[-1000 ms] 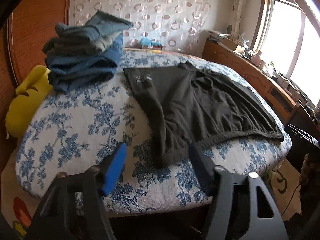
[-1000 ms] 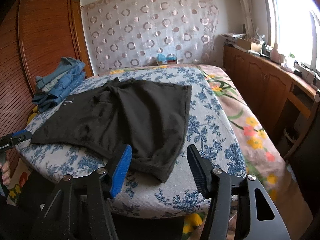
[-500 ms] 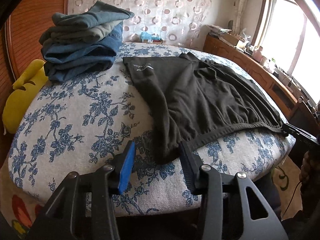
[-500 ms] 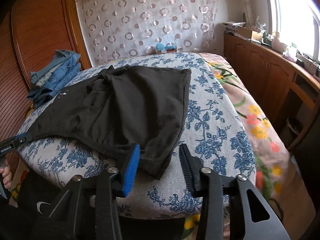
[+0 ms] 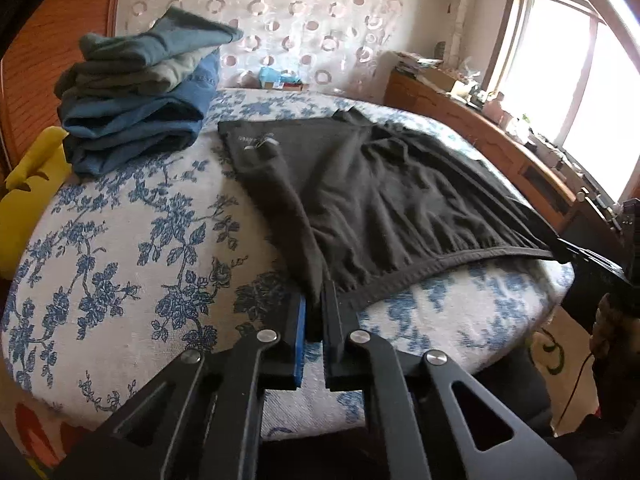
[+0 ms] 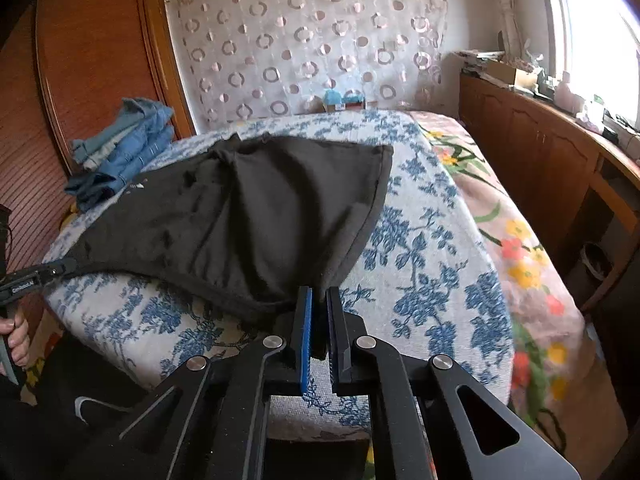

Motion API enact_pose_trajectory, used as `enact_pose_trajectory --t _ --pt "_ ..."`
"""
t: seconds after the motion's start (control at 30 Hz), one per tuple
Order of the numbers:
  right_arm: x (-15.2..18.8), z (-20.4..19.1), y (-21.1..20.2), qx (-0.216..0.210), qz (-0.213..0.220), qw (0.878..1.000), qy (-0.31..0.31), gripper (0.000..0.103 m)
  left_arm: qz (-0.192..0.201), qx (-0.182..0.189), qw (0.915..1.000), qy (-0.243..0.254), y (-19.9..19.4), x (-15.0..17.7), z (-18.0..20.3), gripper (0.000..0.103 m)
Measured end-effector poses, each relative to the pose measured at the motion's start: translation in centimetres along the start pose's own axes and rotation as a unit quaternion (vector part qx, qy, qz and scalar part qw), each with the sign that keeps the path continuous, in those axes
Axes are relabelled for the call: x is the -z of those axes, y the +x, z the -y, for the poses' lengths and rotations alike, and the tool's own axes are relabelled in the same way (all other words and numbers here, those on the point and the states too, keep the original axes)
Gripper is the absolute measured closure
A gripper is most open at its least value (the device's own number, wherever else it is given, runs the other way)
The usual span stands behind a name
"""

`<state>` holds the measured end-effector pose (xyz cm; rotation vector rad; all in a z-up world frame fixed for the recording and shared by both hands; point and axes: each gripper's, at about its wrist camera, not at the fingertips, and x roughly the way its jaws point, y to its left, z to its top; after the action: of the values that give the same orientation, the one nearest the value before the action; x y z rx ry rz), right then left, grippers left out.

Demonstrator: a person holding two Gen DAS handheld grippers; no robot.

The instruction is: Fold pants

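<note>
The pants (image 5: 384, 196) are spread flat on the bed (image 5: 132, 240). The 2 near corners are pinched by the left gripper (image 5: 314, 312) and right gripper (image 6: 319, 312), whose fingers have just closed, ready for folding over.

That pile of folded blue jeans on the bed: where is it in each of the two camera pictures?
Left wrist view: the folded blue jeans fill the upper left, beside the black pants.
Right wrist view: the jeans sit smaller at middle left, beyond the pants.
Shared landmark: the circle-patterned curtain behind the bed.
</note>
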<state>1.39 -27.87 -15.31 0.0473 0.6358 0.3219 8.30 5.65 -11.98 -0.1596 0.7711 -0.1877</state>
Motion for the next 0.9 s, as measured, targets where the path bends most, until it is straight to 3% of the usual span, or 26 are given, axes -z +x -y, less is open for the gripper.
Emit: enact_pose_trajectory --t 0.23,0.5,0.63,0.7,0.9 --pt "-0.3 0.8 -2.0 -0.001 0.018 1.000 -0.007 0.097 0.022 0.017 0.9996 0.009 -2.9 -0.2 1.4 0.096" --pt "0.8 1.0 -2.0 -0.011 -0.002 1.000 0.001 0.096 0.021 0.020 0.9996 0.004 -2.7 -0.3 1.2 0.096" --pt "0.1 1.1 -2.5 -0.015 0.004 1.000 0.005 0.069 0.025 0.021 0.9993 0.017 -2.9 -0.7 2.0 0.096" --pt "-0.1 1.1 -2.3 -0.017 0.003 1.000 0.002 0.061 0.026 0.025 0.9991 0.023 -2.9 -1.2 2.6 0.096" --pt "-0.7 0.7 -0.6 -0.015 0.003 1.000 -0.002 0.061 0.027 0.044 0.9971 0.056 -1.9 -3.3 5.6 0.096"
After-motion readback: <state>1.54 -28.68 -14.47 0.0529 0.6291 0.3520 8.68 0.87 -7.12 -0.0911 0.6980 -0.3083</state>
